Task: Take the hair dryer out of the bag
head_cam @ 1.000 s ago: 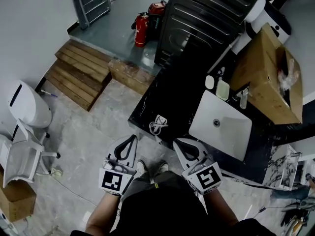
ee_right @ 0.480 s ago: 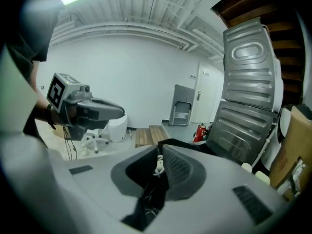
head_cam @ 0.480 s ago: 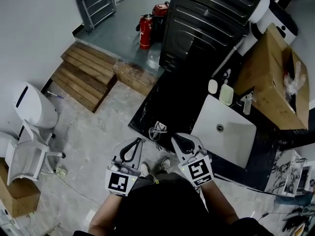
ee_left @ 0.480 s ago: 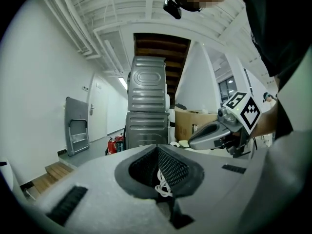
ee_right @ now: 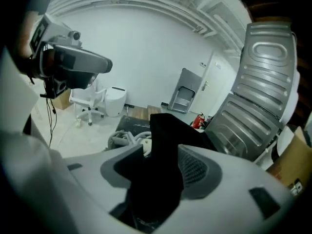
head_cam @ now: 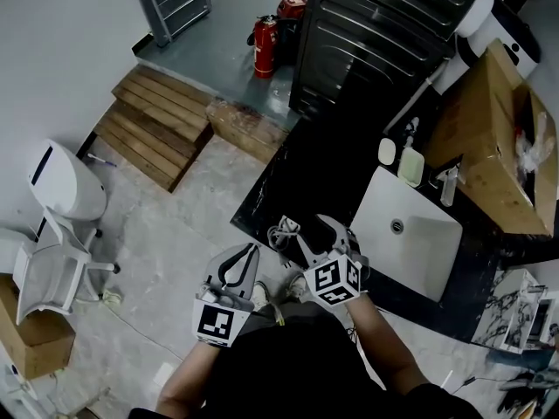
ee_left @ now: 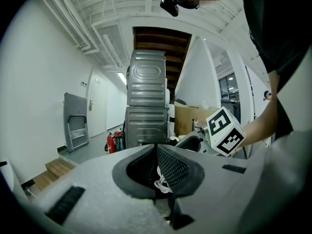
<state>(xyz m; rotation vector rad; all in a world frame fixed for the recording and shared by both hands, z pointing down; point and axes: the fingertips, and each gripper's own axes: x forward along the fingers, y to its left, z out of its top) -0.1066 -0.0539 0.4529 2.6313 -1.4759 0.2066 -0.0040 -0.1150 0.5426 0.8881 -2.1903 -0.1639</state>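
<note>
Head view: left of the sink [head_cam: 432,264], the right hand-held gripper [head_cam: 320,232] is over the black bench [head_cam: 332,173] beside a white coiled cord [head_cam: 281,230]; the left hand-held gripper [head_cam: 242,264] is farther left.
Left gripper view: jaws pressed together.
Right gripper view: jaws opening, black bag [ee_right: 163,150] between them.

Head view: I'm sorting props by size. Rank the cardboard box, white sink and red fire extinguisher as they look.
Largest: cardboard box, though likely nearer the camera.
Then: white sink.
Smallest: red fire extinguisher.
</note>
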